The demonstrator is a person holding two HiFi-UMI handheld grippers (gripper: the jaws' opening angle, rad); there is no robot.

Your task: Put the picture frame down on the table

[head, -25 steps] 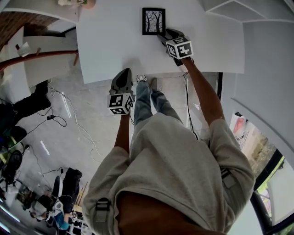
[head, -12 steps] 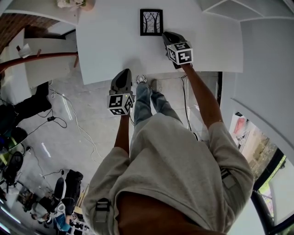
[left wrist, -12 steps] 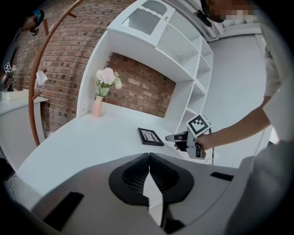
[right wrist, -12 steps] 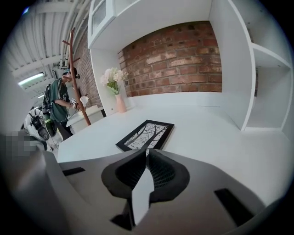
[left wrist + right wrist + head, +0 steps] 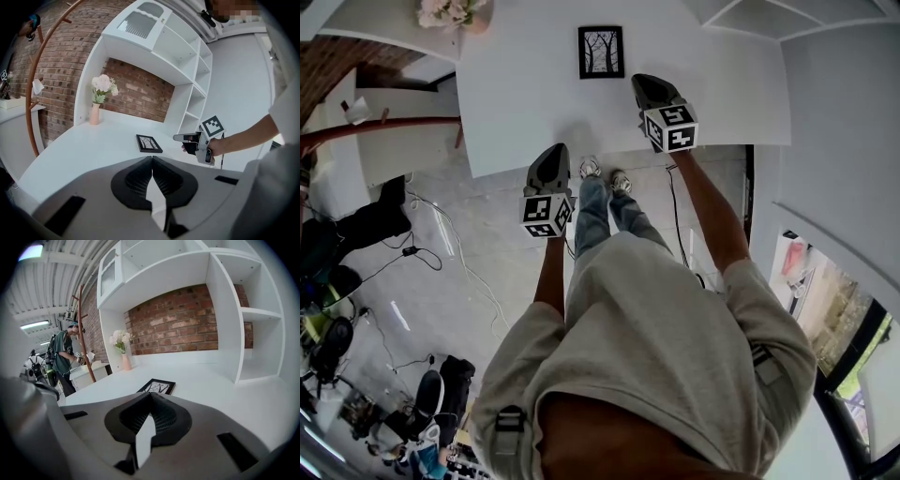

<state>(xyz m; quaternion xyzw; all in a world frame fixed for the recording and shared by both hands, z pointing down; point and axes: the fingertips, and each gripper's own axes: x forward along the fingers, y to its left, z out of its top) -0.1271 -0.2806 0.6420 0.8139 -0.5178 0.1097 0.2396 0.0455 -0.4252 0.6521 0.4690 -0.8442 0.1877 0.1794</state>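
Observation:
The black picture frame (image 5: 601, 52) with a tree drawing lies flat on the white table (image 5: 516, 103), toward its far side. It also shows in the left gripper view (image 5: 149, 143) and the right gripper view (image 5: 157, 386). My right gripper (image 5: 643, 84) hovers over the table just right of the frame and nearer to me, apart from it, its jaws shut on nothing. My left gripper (image 5: 552, 153) is held at the table's near edge, also shut and empty. The right gripper (image 5: 177, 137) appears in the left gripper view too, beside the frame.
A pink vase of flowers (image 5: 450, 11) stands at the table's far left corner. White shelving (image 5: 243, 310) rises behind the table against a brick wall. A wooden coat stand (image 5: 33, 93) and cables on the floor (image 5: 441, 244) are to the left. A person (image 5: 61, 359) stands in the background.
My right gripper has drawn back from the frame's corner toward the table's near edge. The frame stays flat on the table. The left gripper has barely moved.

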